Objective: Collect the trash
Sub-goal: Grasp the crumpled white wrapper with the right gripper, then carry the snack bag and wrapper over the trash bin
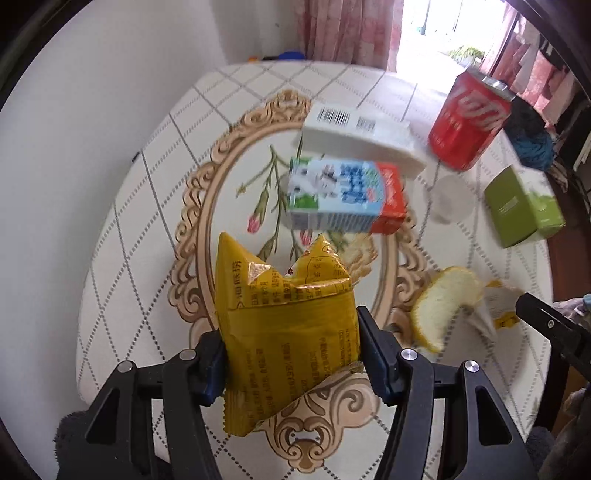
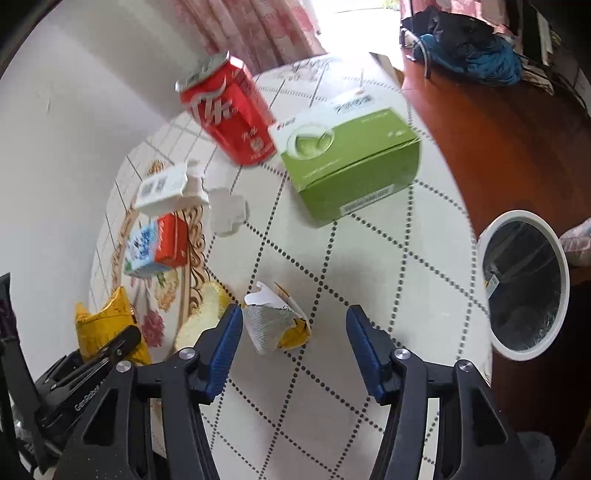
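Observation:
My left gripper (image 1: 290,345) is shut on a yellow snack wrapper (image 1: 291,328) and holds it above the round table (image 1: 122,240). The wrapper also shows in the right wrist view (image 2: 103,328). My right gripper (image 2: 294,332) is open and empty, just above a torn yellow-and-white wrapper (image 2: 275,321). A piece of orange peel (image 1: 443,306) lies beside that wrapper (image 1: 498,306). A milk carton (image 1: 343,195), a white box (image 1: 354,136), a red cola can (image 1: 469,122) and a green box (image 1: 521,206) lie on the table.
A white-rimmed trash bin (image 2: 524,284) lined with a black bag stands on the floor to the right of the table. A crumpled white paper (image 2: 227,210) lies mid-table. A wall is at the left and a curtain (image 1: 351,29) behind.

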